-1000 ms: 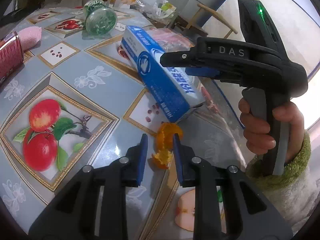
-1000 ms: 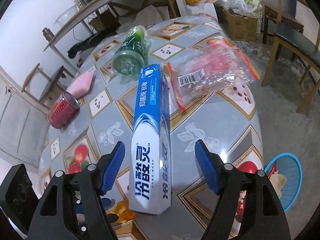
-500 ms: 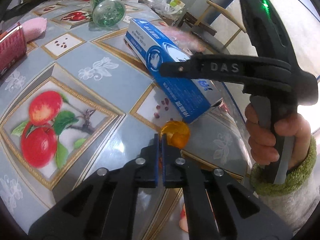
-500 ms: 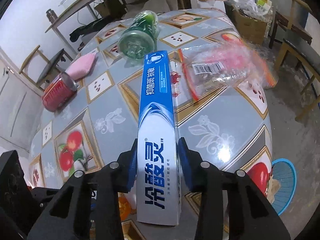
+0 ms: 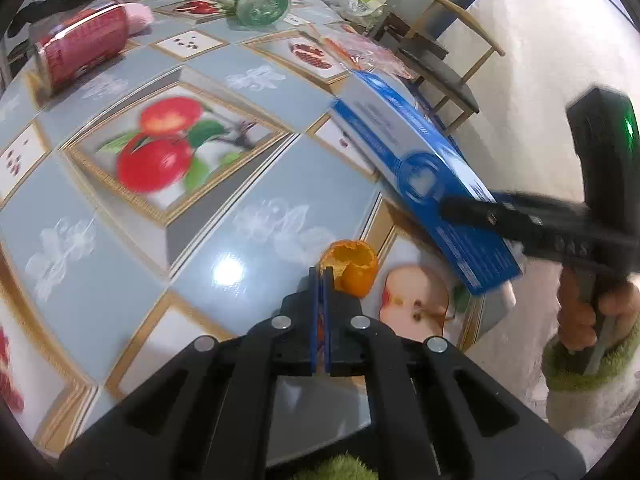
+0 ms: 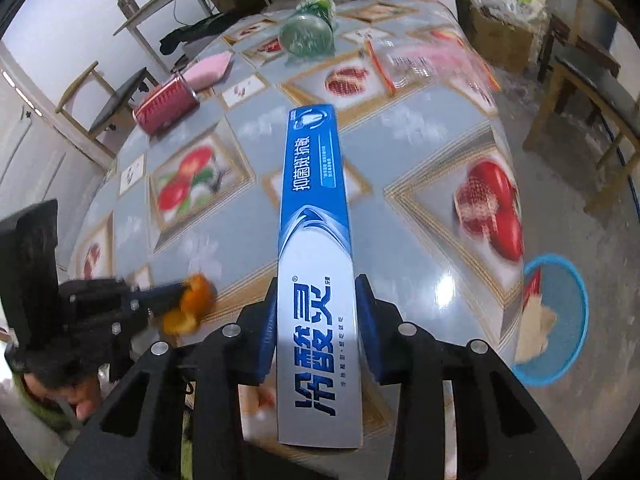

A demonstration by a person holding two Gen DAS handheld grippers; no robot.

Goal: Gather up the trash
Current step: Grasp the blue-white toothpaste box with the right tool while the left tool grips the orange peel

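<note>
Both cams ride on the grippers, looking steeply down and close over the table (image 5: 120, 264). Each catches the other gripper, plus the toothpaste box (image 6: 316, 240) and orange peel (image 5: 354, 264).

Bare tablecloth (image 6: 256, 236) lies open at the middle. Obstacles ring the far half: red can (image 6: 166, 106) at 10 o'clock, green bottle (image 6: 308, 34) at 12, plastic bag (image 6: 424, 64) at 1.

Home dining room: fruit-print table (image 6: 420, 240), wooden chairs (image 6: 588, 92)
</note>
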